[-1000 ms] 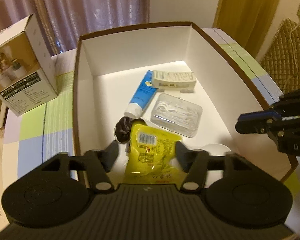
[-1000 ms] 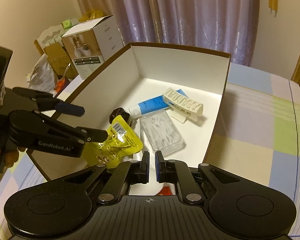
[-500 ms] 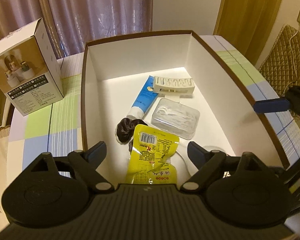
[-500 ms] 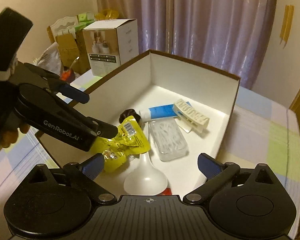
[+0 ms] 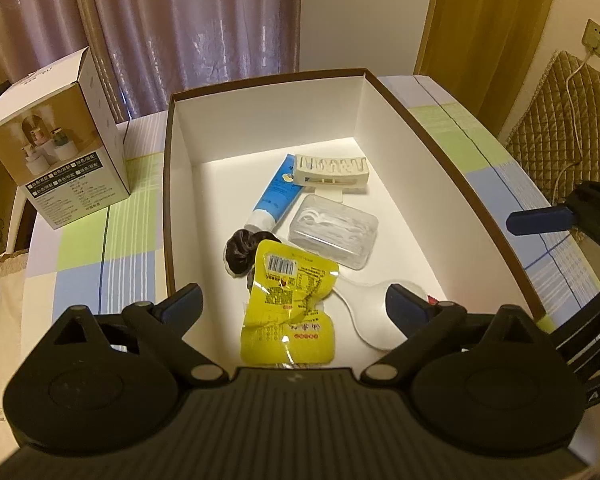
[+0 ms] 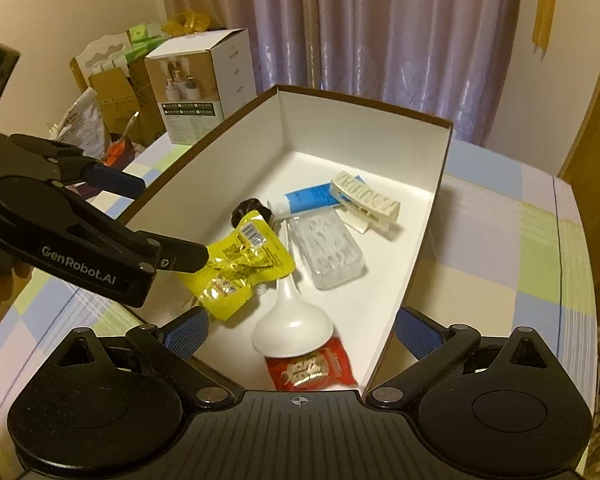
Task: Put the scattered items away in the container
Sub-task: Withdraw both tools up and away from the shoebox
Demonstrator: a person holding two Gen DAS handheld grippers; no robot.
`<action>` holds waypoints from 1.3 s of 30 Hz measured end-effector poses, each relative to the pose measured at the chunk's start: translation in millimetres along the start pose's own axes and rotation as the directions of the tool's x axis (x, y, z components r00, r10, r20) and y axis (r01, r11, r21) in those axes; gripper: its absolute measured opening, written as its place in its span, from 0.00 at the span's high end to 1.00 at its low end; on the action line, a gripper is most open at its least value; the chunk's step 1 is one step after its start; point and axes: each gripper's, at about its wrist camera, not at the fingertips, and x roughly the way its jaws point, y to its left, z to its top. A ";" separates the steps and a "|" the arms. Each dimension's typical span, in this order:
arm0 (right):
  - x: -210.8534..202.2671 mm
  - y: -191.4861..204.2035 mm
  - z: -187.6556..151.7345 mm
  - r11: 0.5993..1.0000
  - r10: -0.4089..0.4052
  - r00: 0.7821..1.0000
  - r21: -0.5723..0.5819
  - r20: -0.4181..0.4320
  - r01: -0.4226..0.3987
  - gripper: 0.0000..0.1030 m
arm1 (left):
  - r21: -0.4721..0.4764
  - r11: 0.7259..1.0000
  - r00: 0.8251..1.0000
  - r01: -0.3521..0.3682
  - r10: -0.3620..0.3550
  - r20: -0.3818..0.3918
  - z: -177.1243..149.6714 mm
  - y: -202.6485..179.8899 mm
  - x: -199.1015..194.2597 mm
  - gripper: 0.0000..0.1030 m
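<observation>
While the left tongs [image 5: 292,306] are still spreading apart with nothing pinched, the yellow snack packet [image 5: 290,306] just lies flat on the box floor below them. The right tongs [image 6: 300,332] are released wide too, hanging over a red packet [image 6: 310,370] and a white scoop [image 6: 292,318]. Further in sit a clear plastic case [image 6: 326,250], a blue tube [image 6: 306,200], a white slotted holder [image 6: 366,200] and a dark scrunchie [image 5: 240,250]. Everything's inside the white box [image 5: 180,184] on the checked tabletop [image 6: 520,240], with a product carton [image 5: 60,156] beside it.
</observation>
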 end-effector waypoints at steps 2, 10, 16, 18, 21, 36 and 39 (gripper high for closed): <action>-2.6 0.4 0.2 1.000 0.006 1.000 0.010 -0.011 -0.006 0.00 | 0.003 1.000 1.000 -0.006 0.006 -0.003 -0.9 -1.8 -4.5 0.06; -11.3 3.9 -4.9 0.999 0.008 1.000 0.034 -0.027 -0.007 0.00 | 0.005 0.999 0.999 -0.039 0.039 -0.011 -4.8 -7.5 -21.5 0.03; -17.6 7.2 -9.1 0.999 0.012 1.000 0.049 -0.019 -0.011 0.00 | -0.001 0.999 0.999 -0.053 0.053 -0.003 -9.8 -9.7 -32.9 0.03; -20.1 7.7 -10.0 0.998 0.012 1.000 0.054 -0.015 -0.011 0.00 | -0.002 0.999 0.999 -0.054 0.054 0.001 -11.0 -10.5 -36.3 0.03; -24.2 8.4 -12.5 0.998 0.012 1.000 0.063 -0.007 -0.011 0.00 | -0.004 0.998 0.998 -0.061 0.061 0.007 -13.1 -11.9 -41.8 0.03; -47.4 16.3 -25.0 0.997 0.011 1.000 0.080 0.026 -0.013 0.00 | -0.014 0.997 0.996 -0.081 0.082 0.039 -29.5 -22.8 -71.3 0.03; -50.8 19.0 -27.0 0.997 0.013 0.999 0.080 0.032 -0.016 0.00 | -0.016 0.996 0.995 -0.088 0.089 0.045 -34.1 -25.1 -77.4 0.03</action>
